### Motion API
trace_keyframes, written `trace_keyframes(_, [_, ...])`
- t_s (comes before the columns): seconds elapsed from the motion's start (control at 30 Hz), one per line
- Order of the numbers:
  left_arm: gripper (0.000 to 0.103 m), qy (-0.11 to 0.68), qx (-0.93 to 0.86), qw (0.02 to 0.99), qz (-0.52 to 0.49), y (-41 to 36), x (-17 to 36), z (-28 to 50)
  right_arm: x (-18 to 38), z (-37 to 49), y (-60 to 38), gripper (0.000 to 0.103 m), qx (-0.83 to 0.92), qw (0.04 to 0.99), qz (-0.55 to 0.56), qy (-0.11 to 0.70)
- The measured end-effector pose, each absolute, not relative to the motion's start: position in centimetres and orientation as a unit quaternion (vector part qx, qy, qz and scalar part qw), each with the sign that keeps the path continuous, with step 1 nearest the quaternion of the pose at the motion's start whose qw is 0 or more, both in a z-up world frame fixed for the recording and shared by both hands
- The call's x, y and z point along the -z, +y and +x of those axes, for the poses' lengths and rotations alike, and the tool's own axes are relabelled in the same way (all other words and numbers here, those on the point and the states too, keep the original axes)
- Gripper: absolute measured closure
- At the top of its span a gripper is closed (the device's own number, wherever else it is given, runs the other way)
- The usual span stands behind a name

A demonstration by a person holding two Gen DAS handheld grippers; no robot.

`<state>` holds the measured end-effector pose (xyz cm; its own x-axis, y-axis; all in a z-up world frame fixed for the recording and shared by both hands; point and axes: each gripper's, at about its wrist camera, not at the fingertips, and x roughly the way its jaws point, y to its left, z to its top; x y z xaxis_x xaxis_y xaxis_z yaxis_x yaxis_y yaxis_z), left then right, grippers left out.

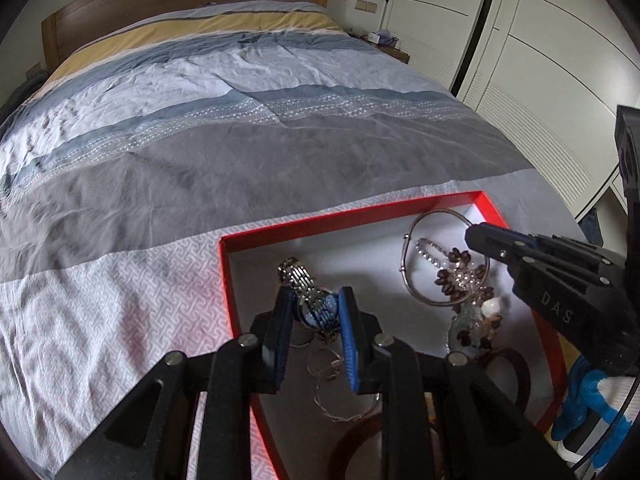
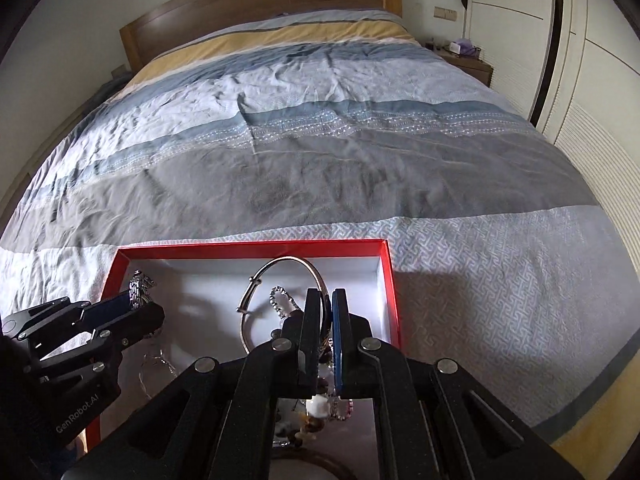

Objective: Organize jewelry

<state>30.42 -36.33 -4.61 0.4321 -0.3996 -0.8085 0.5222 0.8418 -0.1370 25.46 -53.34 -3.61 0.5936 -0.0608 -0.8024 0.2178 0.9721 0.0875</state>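
Watch [image 1: 310,300] clamped between left fingers [image 1: 280,320], silver bangle [image 2: 286,268] pinched by right fingers [image 2: 314,320]

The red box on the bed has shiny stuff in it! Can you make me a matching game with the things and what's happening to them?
Things:
1. silver metal-link watch
2. thin silver round bangle
3. dark brown ring-shaped bangle
4. red-rimmed white cardboard box

States:
A. lies on the patterned bedspread
B. pinched by the right gripper
C. between the left gripper's blue pads
D. lying loose in the box, ungripped

Pairs: 1-C, 2-B, 3-D, 4-A
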Motion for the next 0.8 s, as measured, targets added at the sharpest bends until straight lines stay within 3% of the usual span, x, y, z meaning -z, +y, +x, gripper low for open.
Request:
trace_keyframes(0.33, [0.081, 0.466, 0.277, 0.837, 0.073, -36.8, 5.3, 30.7, 4.6, 26.3, -53.8, 0.095, 0.077, 0.884, 0.094, 0.451])
trace_keyframes(0.53, [0.080, 0.477, 0.286, 0.829, 0.061, -36.5, 4.9, 30.7, 2.9, 24.8, -54.0, 0.083, 0.093, 0.890, 0.093, 0.436])
trace_keyframes(0.6, [0.074, 0.473, 0.289, 0.830, 0.053, -36.2, 4.2, 30.4, 2.0, 23.8, -54.1, 0.081, 0.099, 0.892, 0.095, 0.430])
trace_keyframes(0.8, [0.070, 0.466, 0.298, 0.832, 0.044, -34.9, 1.2, 28.6, -1.0, 20.1, -53.1, 0.072, 0.105, 0.898, 0.114, 0.411])
